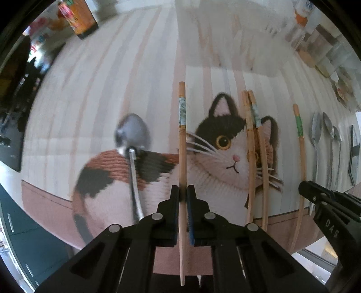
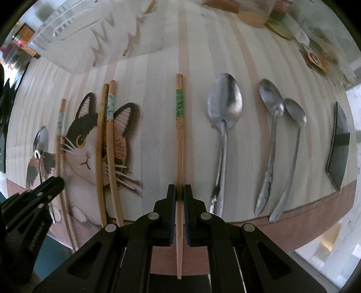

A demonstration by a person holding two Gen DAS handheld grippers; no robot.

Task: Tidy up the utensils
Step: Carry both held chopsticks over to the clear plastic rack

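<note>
My left gripper (image 1: 183, 194) is shut on a wooden chopstick with a pale blue band (image 1: 182, 144), over the cat-print mat (image 1: 225, 162). A steel spoon (image 1: 132, 137) lies left of it. My right gripper (image 2: 179, 193) is shut on a chopstick with a green band (image 2: 179, 126). A pair of chopsticks (image 2: 106, 139) lies across the cat's face between the two held ones. Three spoons lie to the right: a large one (image 2: 224, 106) and two smaller ones (image 2: 270, 97) (image 2: 295, 112). The left gripper shows at the left edge of the right wrist view (image 2: 52, 183).
A clear plastic container (image 2: 74, 27) stands at the far left of the mat. A dark flat object (image 2: 338, 144) lies at the far right. An orange carton (image 1: 79, 15) and jars (image 1: 315, 40) stand along the back. The mat's pink border runs along the near edge.
</note>
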